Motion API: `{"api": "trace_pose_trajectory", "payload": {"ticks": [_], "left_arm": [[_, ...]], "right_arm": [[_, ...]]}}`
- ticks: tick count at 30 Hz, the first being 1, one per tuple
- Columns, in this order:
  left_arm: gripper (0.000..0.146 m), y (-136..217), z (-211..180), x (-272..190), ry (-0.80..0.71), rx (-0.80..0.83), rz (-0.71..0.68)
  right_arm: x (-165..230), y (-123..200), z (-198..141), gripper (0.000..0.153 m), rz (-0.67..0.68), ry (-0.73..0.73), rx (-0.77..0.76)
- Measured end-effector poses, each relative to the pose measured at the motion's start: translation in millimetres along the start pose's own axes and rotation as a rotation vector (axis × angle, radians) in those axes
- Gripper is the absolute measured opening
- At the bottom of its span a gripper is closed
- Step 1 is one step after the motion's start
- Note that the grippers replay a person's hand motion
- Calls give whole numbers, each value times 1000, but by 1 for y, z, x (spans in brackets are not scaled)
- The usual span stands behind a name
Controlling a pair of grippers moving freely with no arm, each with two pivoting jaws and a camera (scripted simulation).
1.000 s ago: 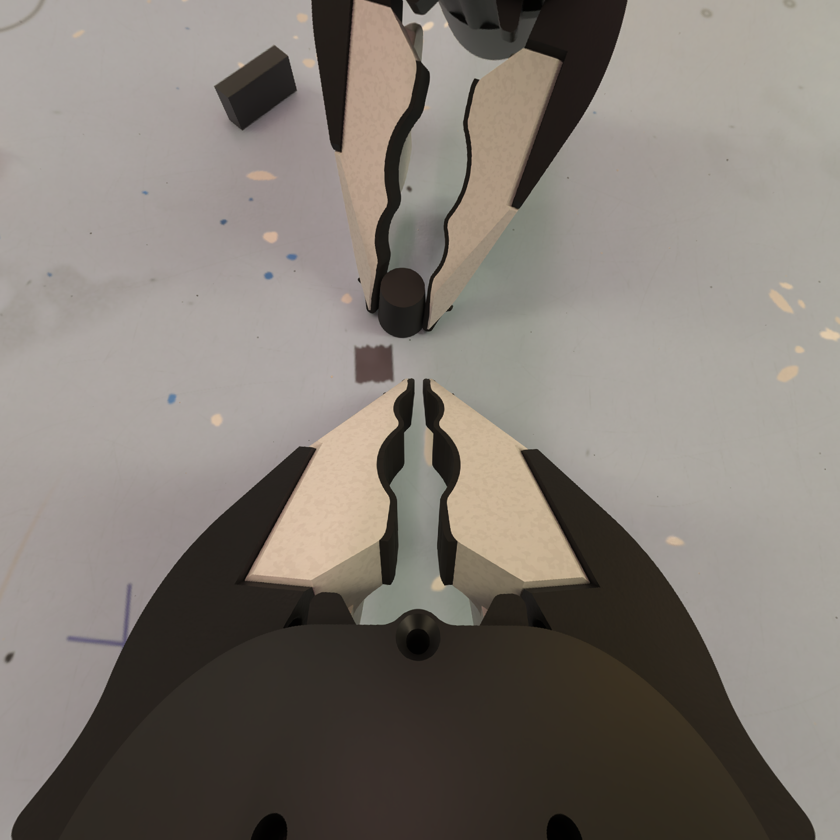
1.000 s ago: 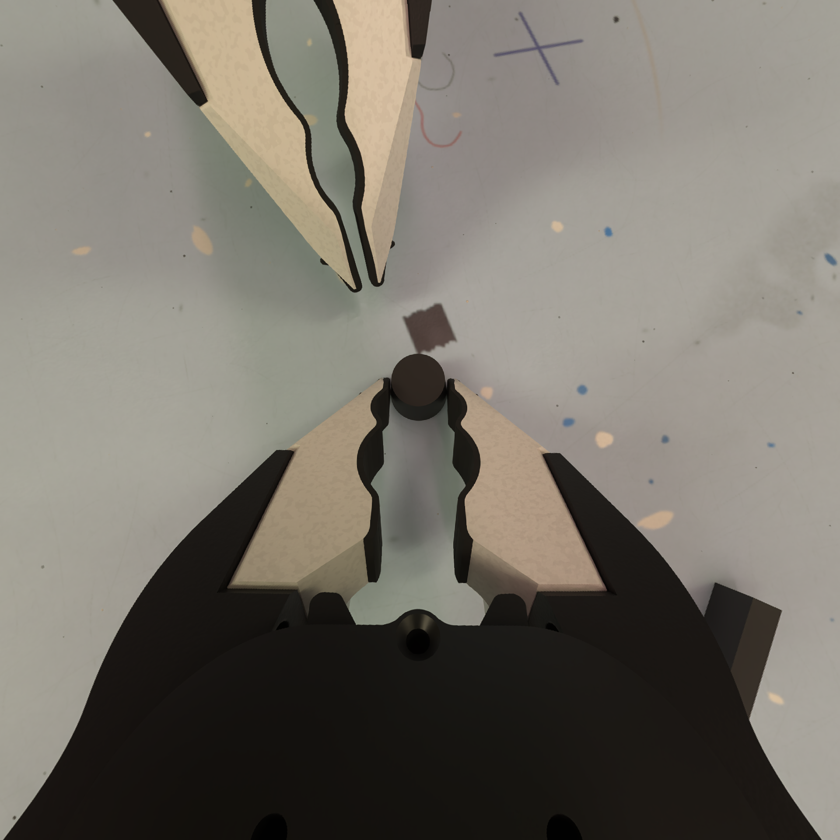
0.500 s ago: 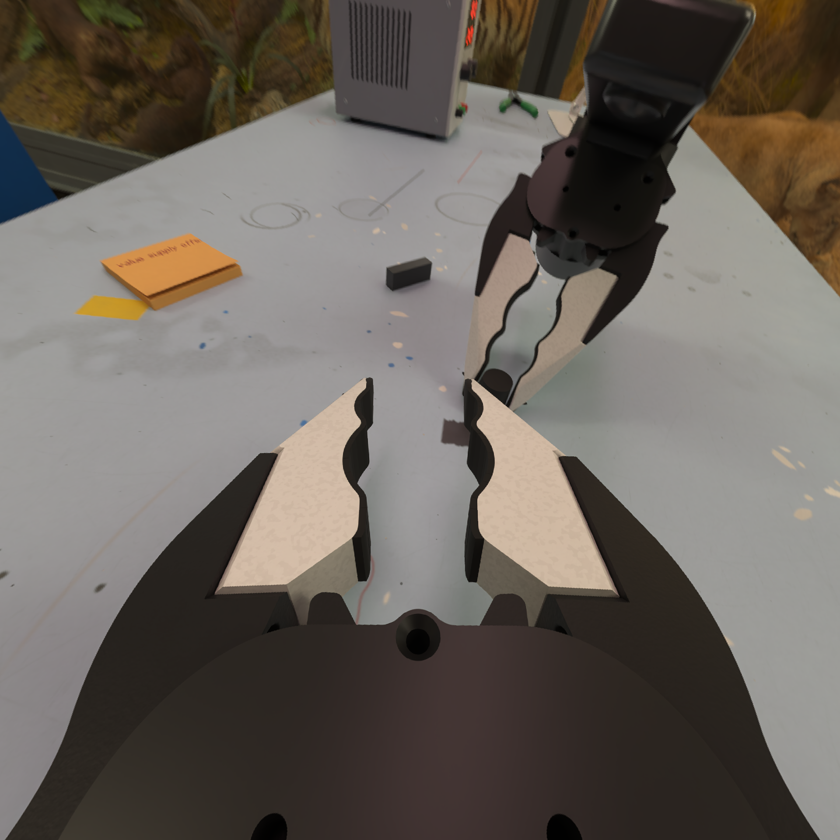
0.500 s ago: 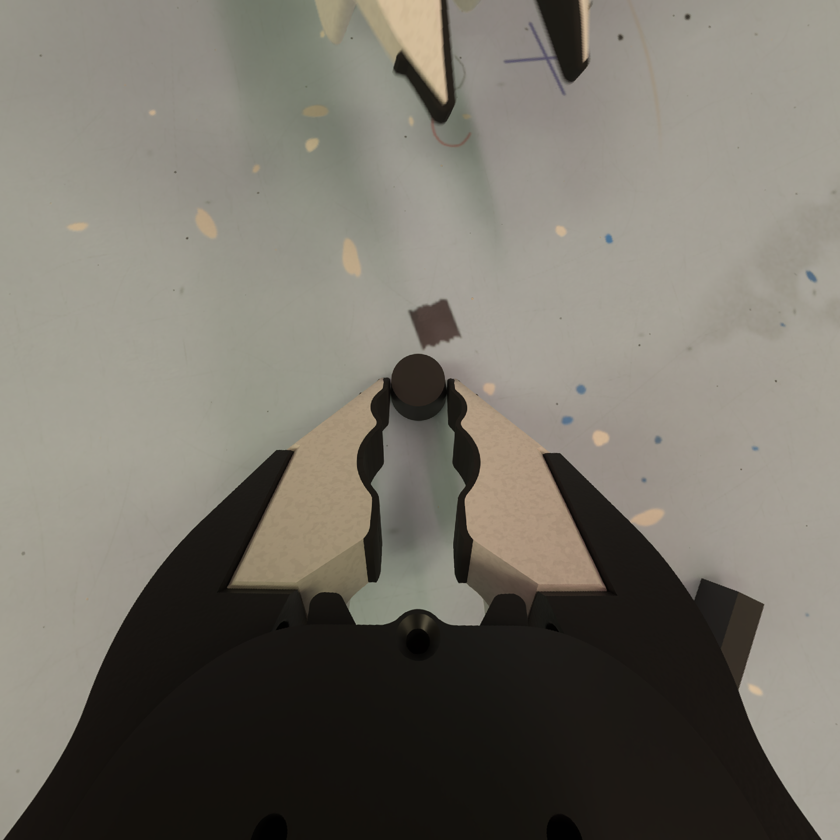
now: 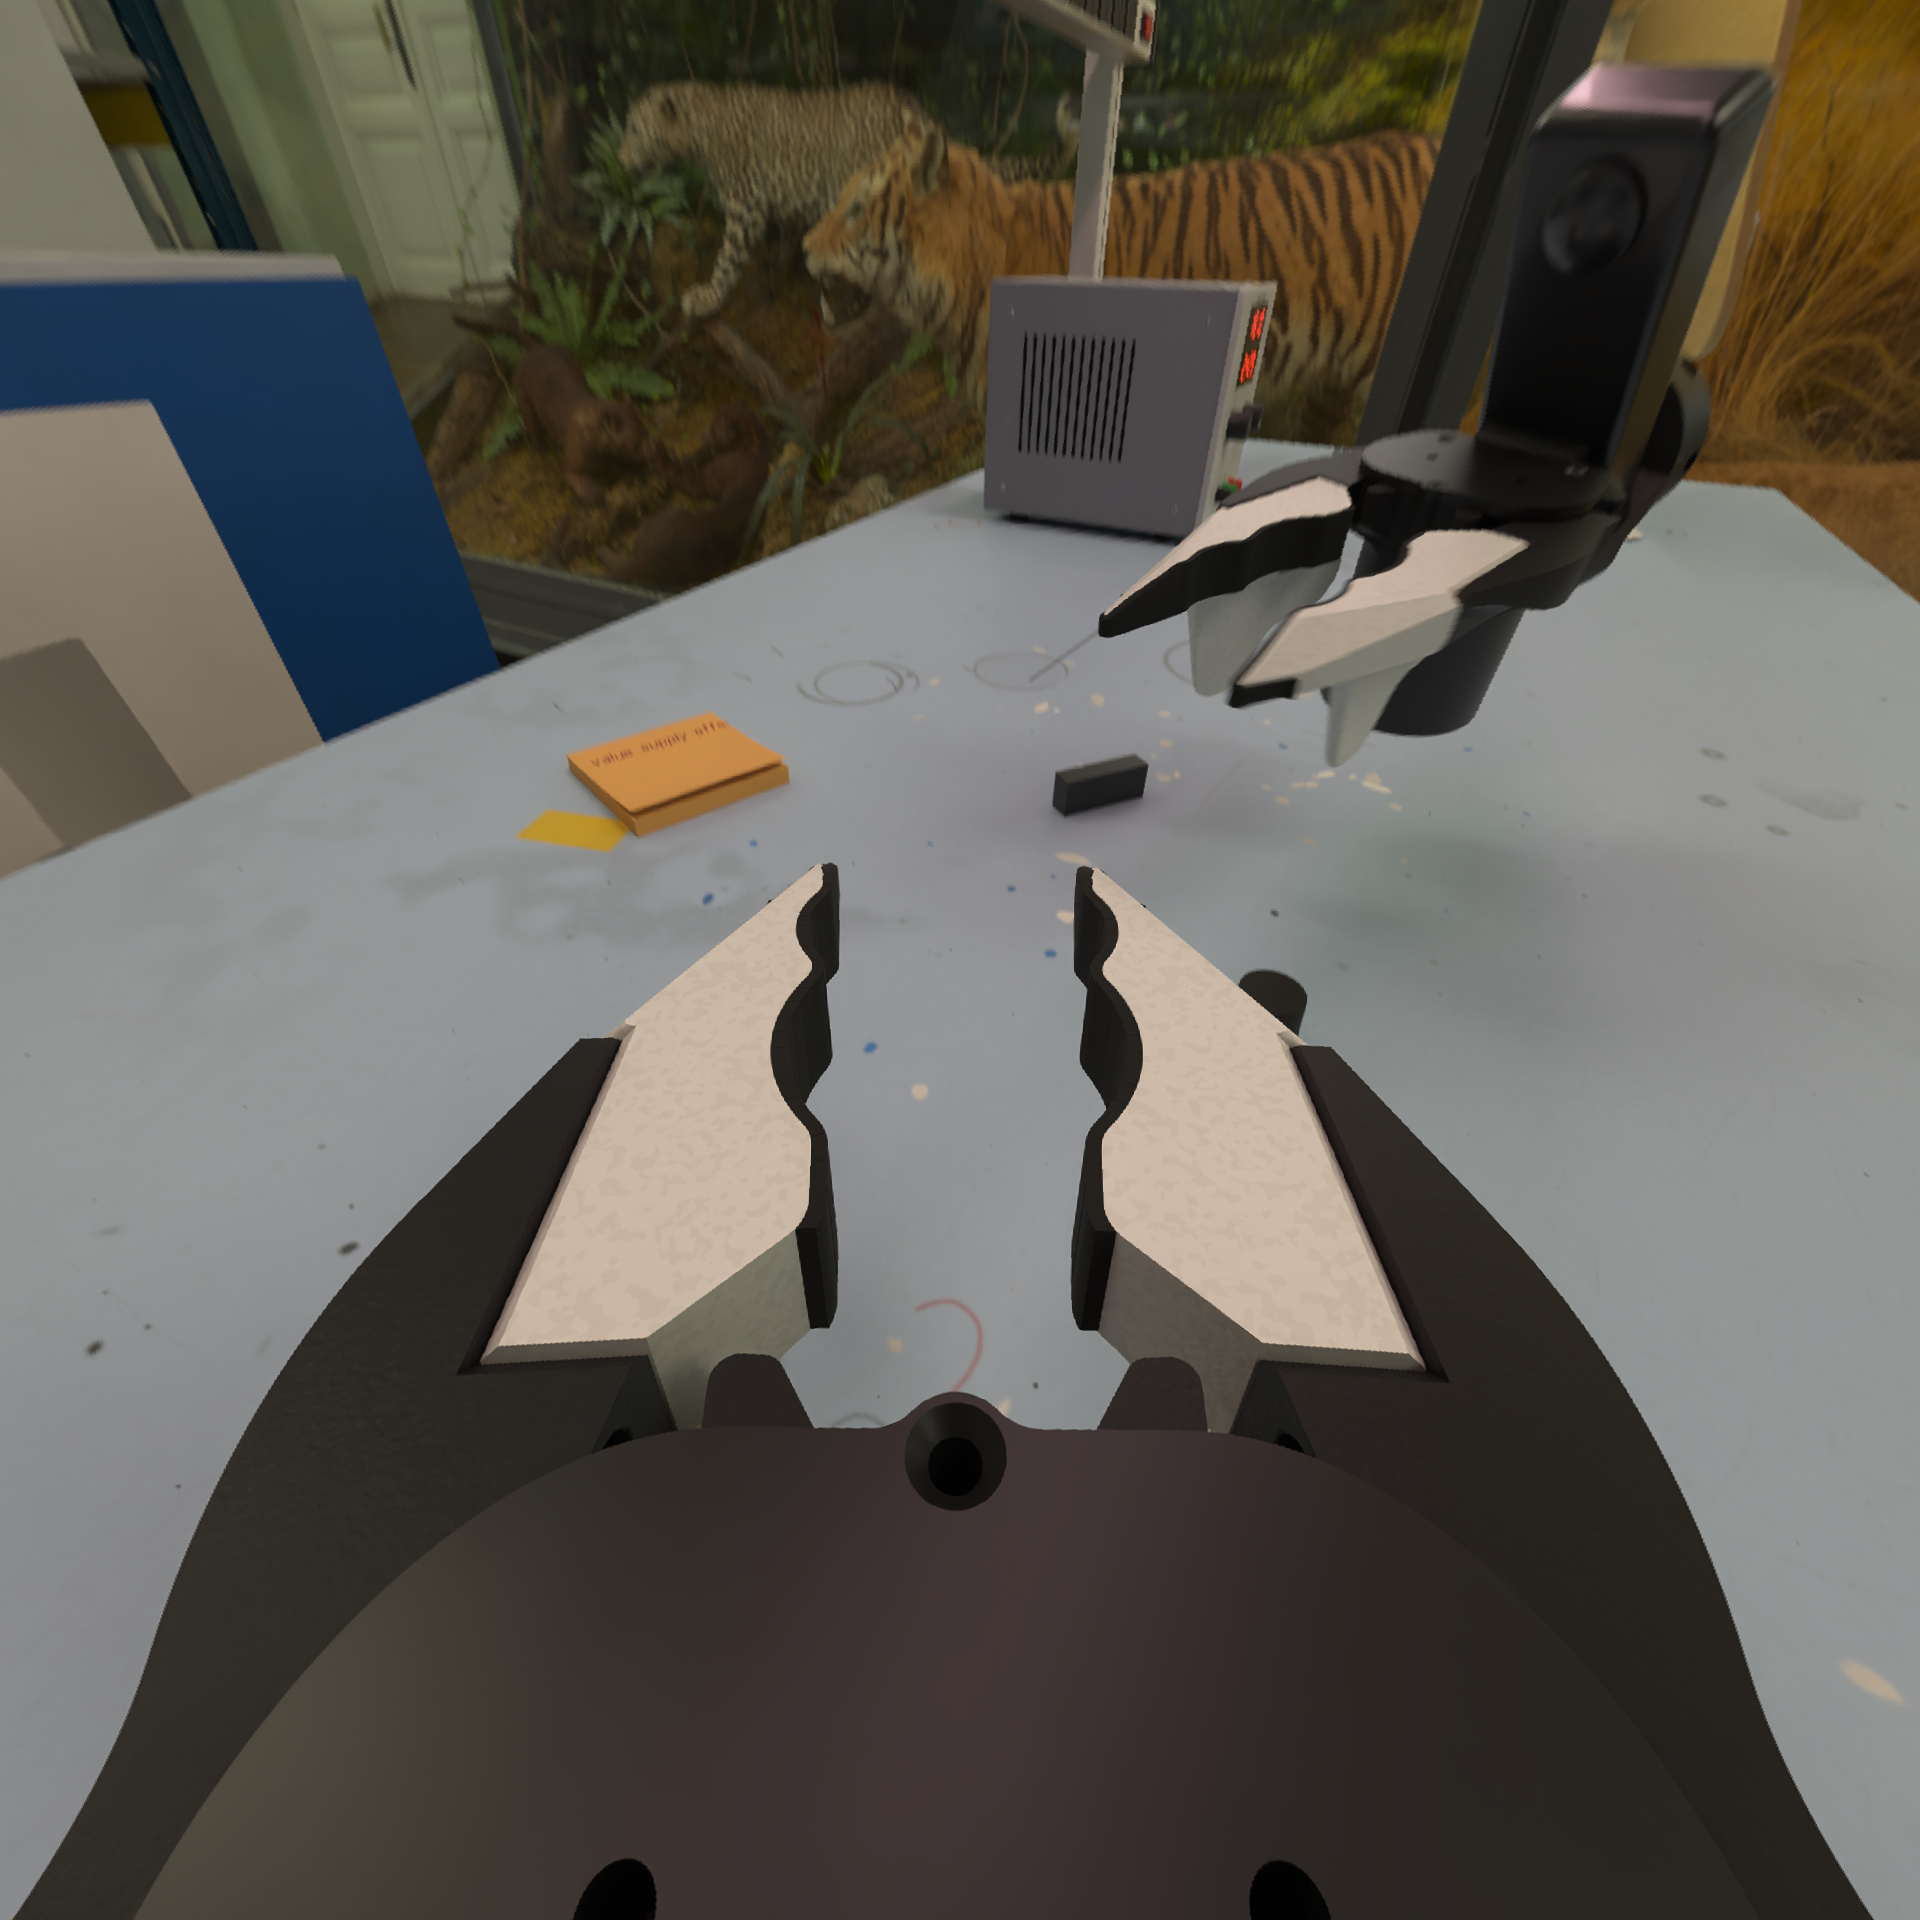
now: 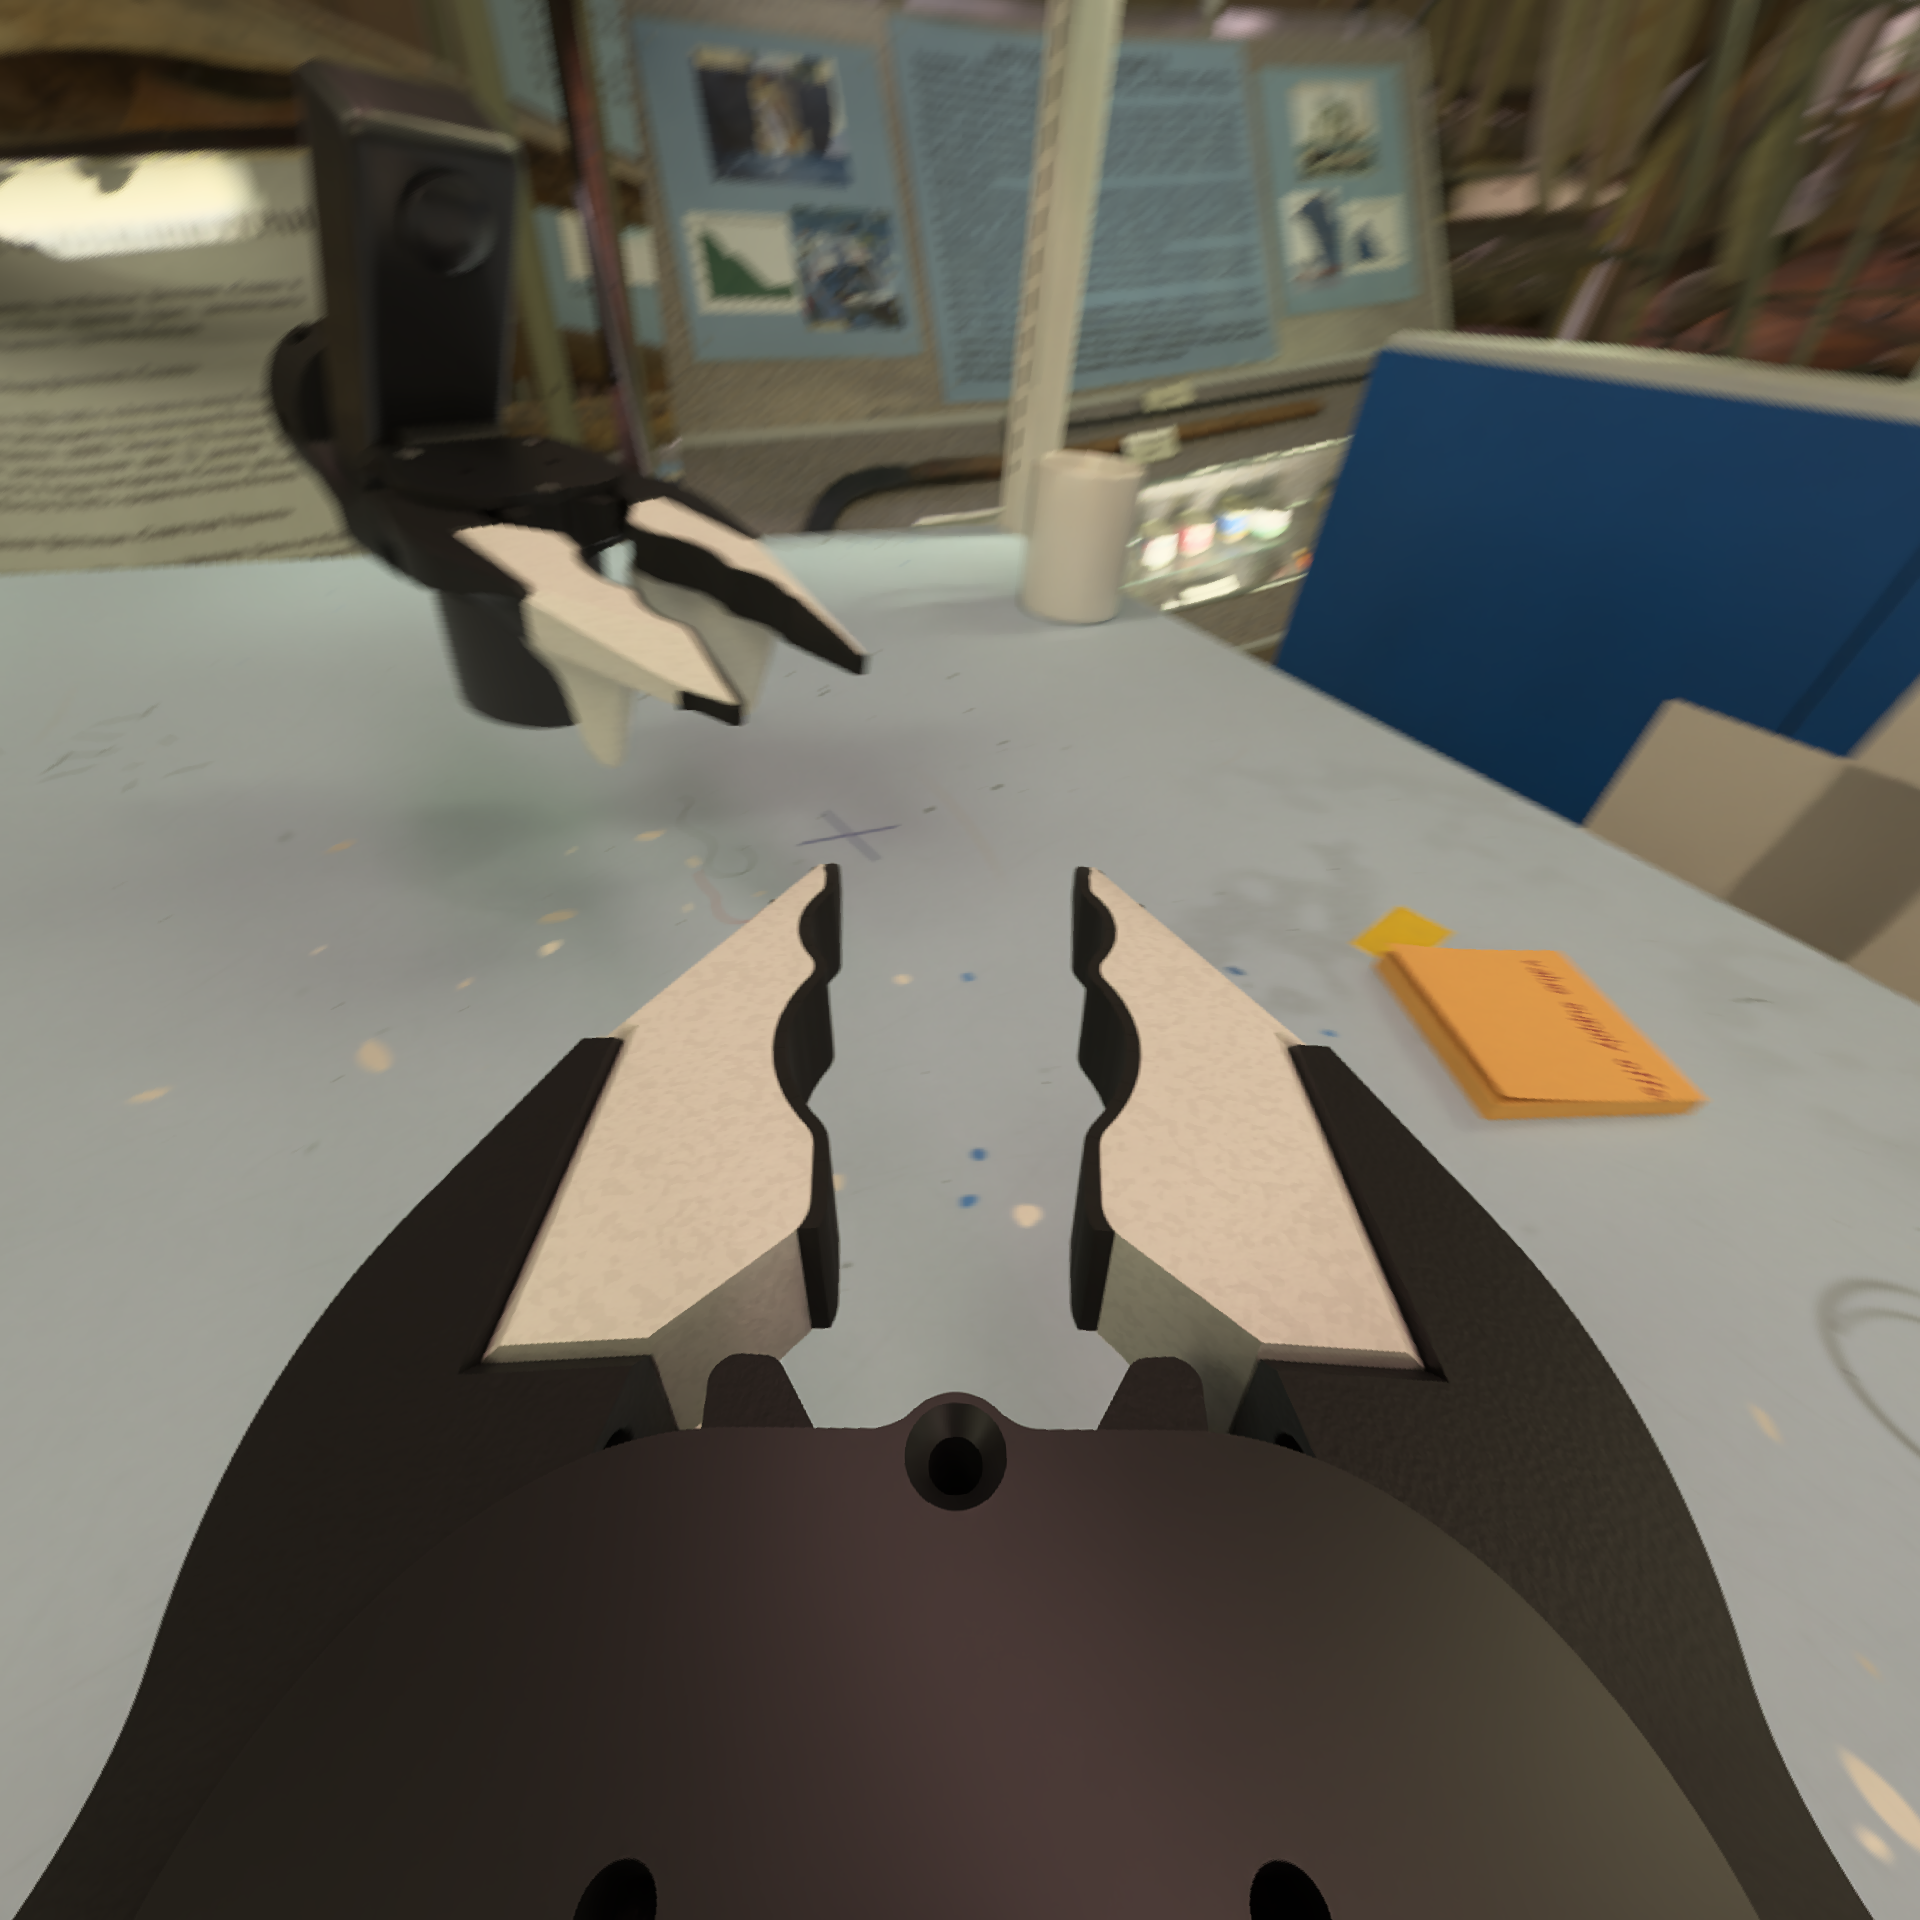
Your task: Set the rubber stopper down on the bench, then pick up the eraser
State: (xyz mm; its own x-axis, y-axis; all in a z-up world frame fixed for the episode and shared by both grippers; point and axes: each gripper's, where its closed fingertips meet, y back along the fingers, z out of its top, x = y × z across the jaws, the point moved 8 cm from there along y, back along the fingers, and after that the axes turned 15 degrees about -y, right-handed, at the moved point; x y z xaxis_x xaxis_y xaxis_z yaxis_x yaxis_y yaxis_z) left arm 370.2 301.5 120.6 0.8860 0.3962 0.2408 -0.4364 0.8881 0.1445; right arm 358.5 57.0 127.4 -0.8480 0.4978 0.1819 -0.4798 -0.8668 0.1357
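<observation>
The rubber stopper point(image 5: 1276, 995), small, dark and round, stands on the pale bench point(image 5: 312, 987), half hidden behind my left gripper's right finger. No gripper holds it. The eraser point(image 5: 1099, 781), a black block, lies on the bench farther out, ahead and slightly right. My left gripper point(image 5: 956, 883) is open and empty; it also shows raised in the right wrist view point(image 6: 787, 684). My right gripper point(image 6: 956, 883) is open and empty. In the left wrist view it point(image 5: 1174, 660) hovers above the bench, just right of the eraser. The right wrist view shows neither stopper nor eraser.
An orange pad point(image 5: 675, 774) with a yellow note point(image 5: 577, 829) lies left of the eraser; the pad also shows in the right wrist view point(image 6: 1527, 1029). A grey power supply point(image 5: 1122, 405) stands at the far edge. A blue panel point(image 5: 260, 468) and a white cylinder point(image 6: 1075, 540) border the bench.
My right gripper has opened, let go of the stopper, and risen and tilted up from the bench. My left gripper went from shut to open and drew back, tilting up.
</observation>
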Motion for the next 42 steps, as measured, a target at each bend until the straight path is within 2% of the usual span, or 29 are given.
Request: {"api": "trace_pose_trajectory", "payload": {"ticks": [3, 5, 9, 14, 18, 26, 32, 34, 35, 38, 42], "left_arm": [[45, 3, 6, 1, -16, -54, 24], [45, 6, 10, 2, -35, -77, 51], [47, 14, 10, 7, -85, -76, 155], [52, 22, 11, 18, -56, -88, 206], [51, 22, 6, 19, -18, -61, 191], [49, 14, 0, 14, 14, -10, 133], [45, 7, -7, 10, 40, 22, 76], [44, 5, -7, 6, 36, 29, 40], [43, 4, -6, 3, 35, 31, 8], [41, 0, -4, -12, 46, 23, -180], [36, -7, 1, -38, 29, -8, -406]], "right_arm": [[-16, 9, 2, 26, -79, -17, -90], [-23, 12, 2, 21, -133, -13, -111], [-39, 20, 1, 20, -295, 67, -16], [-60, 39, -15, 29, -423, 151, 231], [-72, 52, -23, 32, -449, 97, 302], [-76, 62, -46, 27, -347, -22, 496], [-86, 39, -51, 23, -342, -89, 596], [-86, 33, -49, 11, -325, -86, 653], [-82, 30, -49, 11, -302, -64, 668], [-48, 18, -48, 11, -102, 51, 595], [11, -1, -31, 11, 161, 67, 409]]}}
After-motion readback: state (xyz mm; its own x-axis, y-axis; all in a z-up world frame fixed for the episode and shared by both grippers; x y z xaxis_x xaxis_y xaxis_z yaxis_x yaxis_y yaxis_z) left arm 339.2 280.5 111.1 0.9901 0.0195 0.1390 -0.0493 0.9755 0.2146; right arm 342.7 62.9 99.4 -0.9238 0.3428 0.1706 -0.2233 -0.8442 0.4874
